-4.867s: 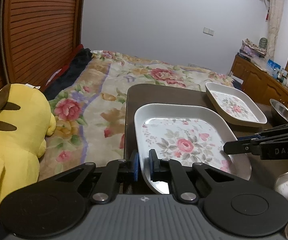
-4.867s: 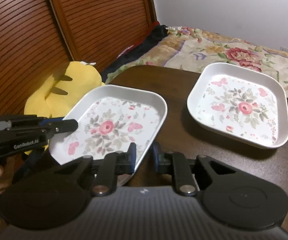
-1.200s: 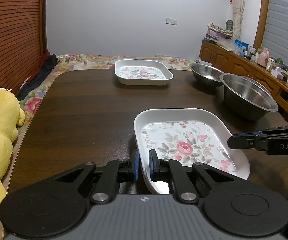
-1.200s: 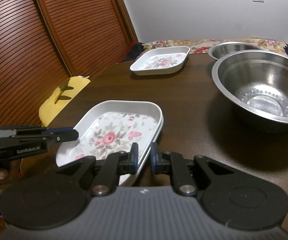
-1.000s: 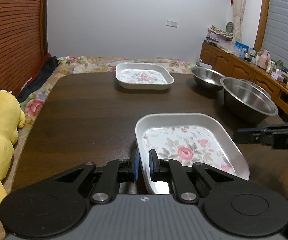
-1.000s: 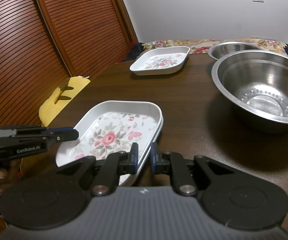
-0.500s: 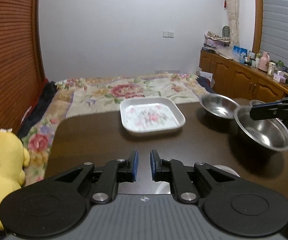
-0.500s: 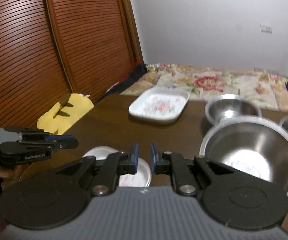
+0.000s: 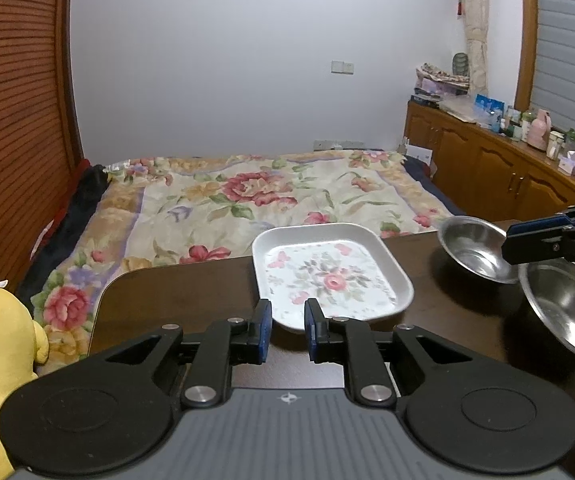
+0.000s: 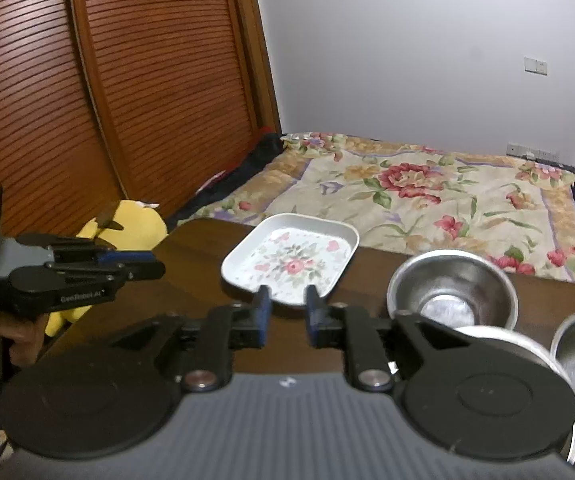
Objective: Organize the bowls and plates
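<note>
Left wrist view: we find both tongs empty, jaws opening, ahead of one white rounded-square floral plate.

The left gripper (image 9: 287, 330) and the right gripper (image 10: 286, 316) each show a narrow, widening gap with nothing between the pads. The floral plate (image 9: 329, 276) lies flat on the dark wooden table (image 9: 175, 300) just beyond both sets of fingertips, apart from them. We judge it stiff, glossy, breakable and moderately heavy; take its raised near rim, one gripper per side. The small steel bowl (image 10: 451, 292) sits right of the tips.
</note>
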`<state>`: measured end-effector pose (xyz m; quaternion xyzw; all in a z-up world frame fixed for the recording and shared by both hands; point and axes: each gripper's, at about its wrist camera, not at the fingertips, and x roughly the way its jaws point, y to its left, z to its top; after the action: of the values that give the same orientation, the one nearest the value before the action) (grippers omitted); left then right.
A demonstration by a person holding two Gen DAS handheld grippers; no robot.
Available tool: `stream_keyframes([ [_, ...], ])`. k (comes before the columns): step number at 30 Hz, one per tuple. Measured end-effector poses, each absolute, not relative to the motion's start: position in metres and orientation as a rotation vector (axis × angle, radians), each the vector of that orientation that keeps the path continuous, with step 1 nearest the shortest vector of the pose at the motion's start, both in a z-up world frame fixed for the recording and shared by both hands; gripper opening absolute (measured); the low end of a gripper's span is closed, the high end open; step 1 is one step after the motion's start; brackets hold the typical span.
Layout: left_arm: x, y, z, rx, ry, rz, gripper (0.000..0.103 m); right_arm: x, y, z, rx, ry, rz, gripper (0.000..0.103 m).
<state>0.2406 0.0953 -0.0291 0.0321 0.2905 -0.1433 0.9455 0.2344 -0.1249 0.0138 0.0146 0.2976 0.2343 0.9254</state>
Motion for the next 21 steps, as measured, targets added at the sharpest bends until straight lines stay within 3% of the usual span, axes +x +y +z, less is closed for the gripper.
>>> stream_keyframes([
  [2, 0.250, 0.096, -0.032, 0.064, 0.596, -0.290, 0.035, 0.245, -0.122, 0.013, 0.030, 0.624, 0.485, 0.033],
  [8, 0.270, 0.101, -0.041, 0.049, 0.601, -0.288, 0.042, 0.271, -0.111, 0.008, 0.009, 0.653, 0.489, 0.033],
  [15, 0.292, 0.102, -0.054, 0.045, 0.627, -0.289, 0.043, 0.303, -0.107, -0.002, 0.022, 0.708, 0.474, 0.033],
  [19, 0.304, 0.101, -0.065, 0.046, 0.650, -0.287, 0.043, 0.318, -0.106, -0.012, 0.027, 0.740, 0.450, 0.043],
  [21, 0.310, 0.103, -0.071, 0.038, 0.662, -0.286, 0.043, 0.325, -0.107, -0.019, 0.030, 0.766, 0.441, 0.043],
])
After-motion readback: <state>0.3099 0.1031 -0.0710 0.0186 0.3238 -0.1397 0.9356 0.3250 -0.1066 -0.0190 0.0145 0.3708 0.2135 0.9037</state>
